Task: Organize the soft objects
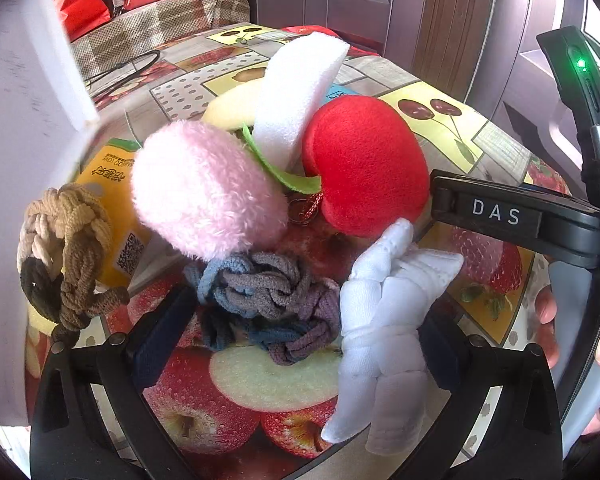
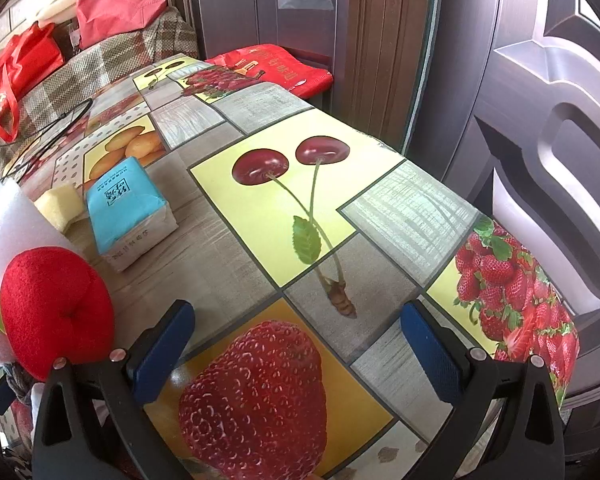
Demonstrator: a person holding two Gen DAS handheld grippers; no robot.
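Note:
In the left wrist view several soft things lie close together on the fruit-print table: a pink fluffy plush [image 1: 204, 192], a red plush apple [image 1: 364, 164], a white foam piece [image 1: 296, 92], a grey-blue braided cord knot [image 1: 268, 300], a brown rope knot [image 1: 68, 252] and a white cloth toy [image 1: 388, 312]. My left gripper [image 1: 300, 336] is open, its fingers on either side of the grey-blue knot, the white toy against the right finger. My right gripper [image 2: 296, 352] is open and empty over the table; the red apple [image 2: 56, 304] lies to its left.
A blue tissue pack [image 2: 128, 212] and a yellow sponge [image 2: 60, 204] lie behind the apple. A yellow packet [image 1: 112, 200] lies under the brown knot. A white wall [image 1: 16, 160] stands at left. The table edge [image 2: 560, 360] drops off right, near a brown door.

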